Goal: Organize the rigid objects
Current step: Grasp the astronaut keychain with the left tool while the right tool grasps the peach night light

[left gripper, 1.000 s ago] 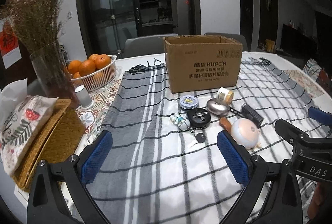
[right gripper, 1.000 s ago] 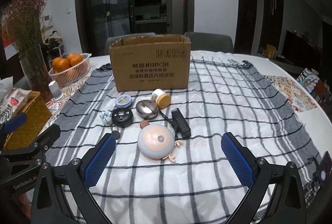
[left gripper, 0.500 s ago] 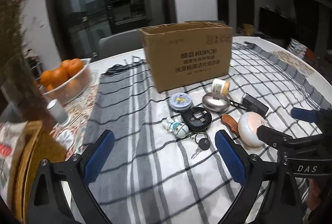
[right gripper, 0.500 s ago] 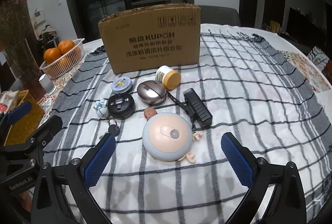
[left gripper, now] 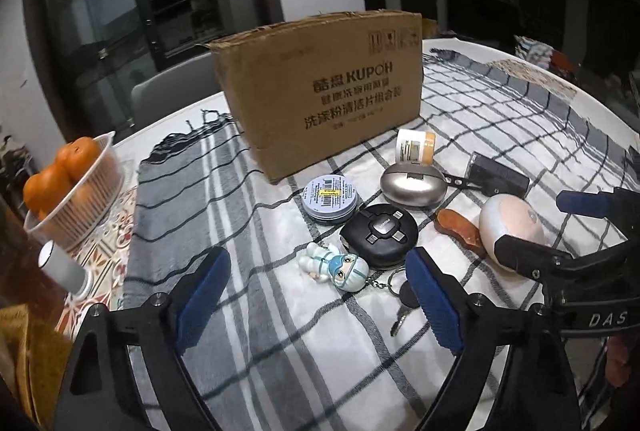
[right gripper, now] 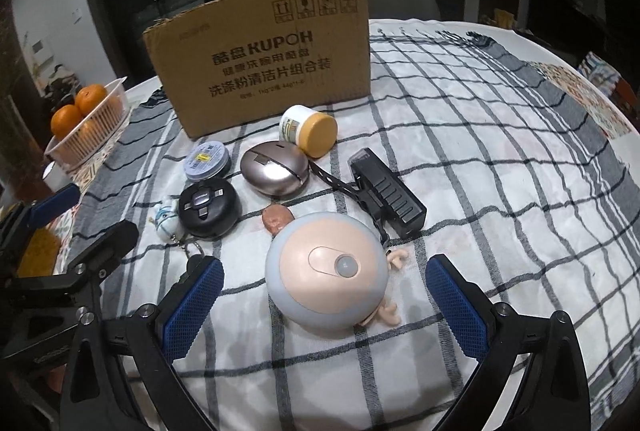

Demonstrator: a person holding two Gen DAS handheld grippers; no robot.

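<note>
1. Cardboard box (right gripper: 260,59): upright at far side of checked cloth (right gripper: 500,191), top open; judged the destination for the loose items.
2. Small goods clustered just before box, within reach: round tin (right gripper: 207,160), black disc (right gripper: 210,207), silver oval case (right gripper: 275,170), yellow-capped jar (right gripper: 308,129), black clip-device (right gripper: 386,197), figurine keychain (left gripper: 336,265).
3. Domed night-light (right gripper: 328,275): nearest, centred ahead of right gripper (right gripper: 324,305); jaws spread wide, empty, likely lined up to straddle it.
4. Left gripper (left gripper: 316,295): parted, empty, near figurine.
</note>
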